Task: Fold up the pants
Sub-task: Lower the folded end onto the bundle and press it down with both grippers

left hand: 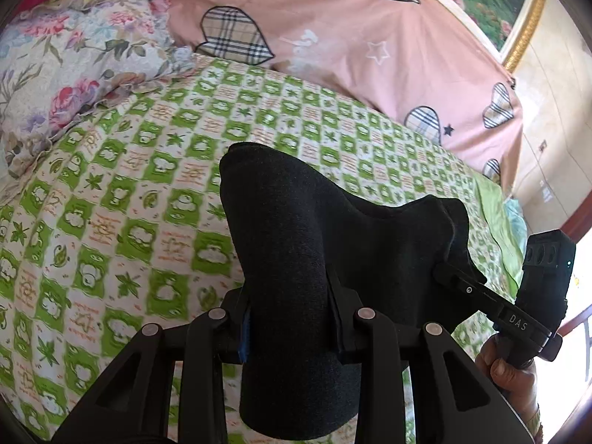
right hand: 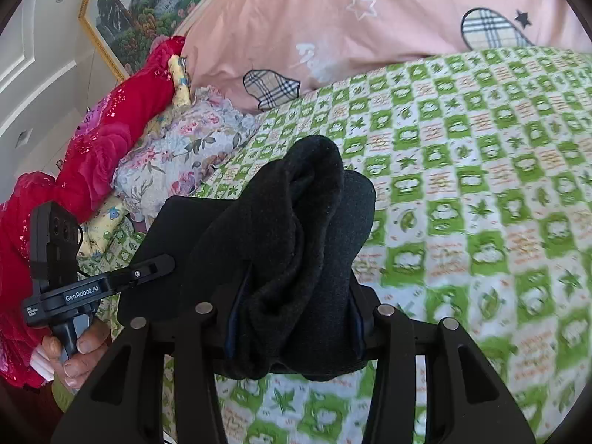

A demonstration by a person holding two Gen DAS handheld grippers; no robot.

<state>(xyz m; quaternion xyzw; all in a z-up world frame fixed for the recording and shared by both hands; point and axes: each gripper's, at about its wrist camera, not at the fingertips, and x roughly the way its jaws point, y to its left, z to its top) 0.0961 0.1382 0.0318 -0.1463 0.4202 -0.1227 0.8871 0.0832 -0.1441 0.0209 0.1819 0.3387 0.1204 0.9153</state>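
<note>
Black fleece fills the middle of both views: one pair of pants [left hand: 296, 259], thick, soft and matte, held up off the bed between our two grippers. Our left gripper [left hand: 288, 318] is clamped on a smooth rolled band of the cloth, which passes between its fingers and hangs below them. Our right gripper [right hand: 296, 314] pinches a bunched, twisted fold of the same pants [right hand: 296, 244], its blue-edged pads pressed into the pile. From the left view we see the right gripper [left hand: 444, 272] reaching into the cloth's far corner, with a hand [left hand: 510, 373] on its grip; from the right view the left gripper [right hand: 166, 261] lies against a flat panel of the fabric, with the other hand [right hand: 74, 355] wrapped round its handle.

Beneath lies one bedsheet [left hand: 129, 222], thin cotton in green and white checks with leaves and small animals. We count one pink quilt [left hand: 333, 37] with plaid heart patches and stars, one frilled floral pillow [right hand: 185, 148], one red flowered blanket [right hand: 103, 140], and one gold-framed landscape picture [right hand: 140, 11].
</note>
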